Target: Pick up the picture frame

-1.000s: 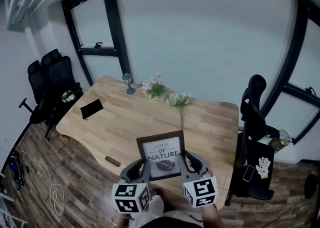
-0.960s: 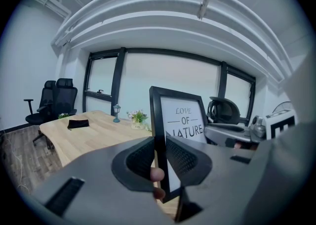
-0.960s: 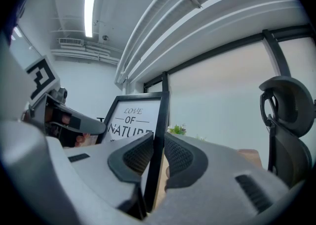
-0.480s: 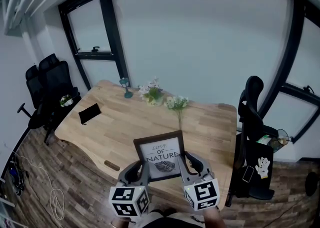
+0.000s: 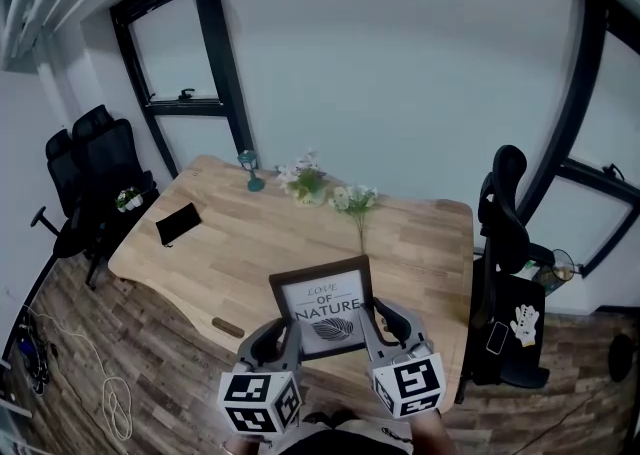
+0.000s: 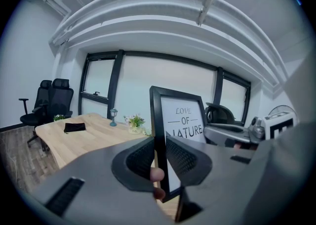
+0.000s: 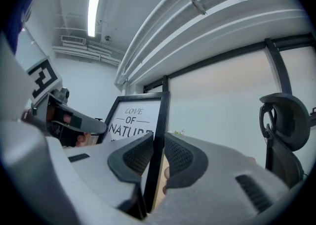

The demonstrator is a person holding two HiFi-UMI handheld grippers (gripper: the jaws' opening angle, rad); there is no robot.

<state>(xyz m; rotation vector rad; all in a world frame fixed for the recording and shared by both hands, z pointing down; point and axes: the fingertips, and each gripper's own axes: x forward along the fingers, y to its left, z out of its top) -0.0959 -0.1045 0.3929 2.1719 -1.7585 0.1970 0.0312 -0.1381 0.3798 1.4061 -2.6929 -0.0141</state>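
I see an office with tall dark-framed windows and a light wooden table (image 5: 250, 253) flanked by black office chairs (image 5: 95, 158). The black-framed picture frame with the "LOVE OF NATURE" print (image 5: 322, 305) stands upright over the table's near edge, print facing me, held between my two tools. My left gripper (image 5: 285, 338) has its ribbed jaws clamped on the frame's left border, and my right gripper (image 5: 385, 326) is clamped the same way on the right border. On the far side of the table sit a small pot of white flowers (image 5: 307, 183) and a little teal lantern (image 5: 250, 169), with a flat black pouch (image 5: 178, 224) at far left.
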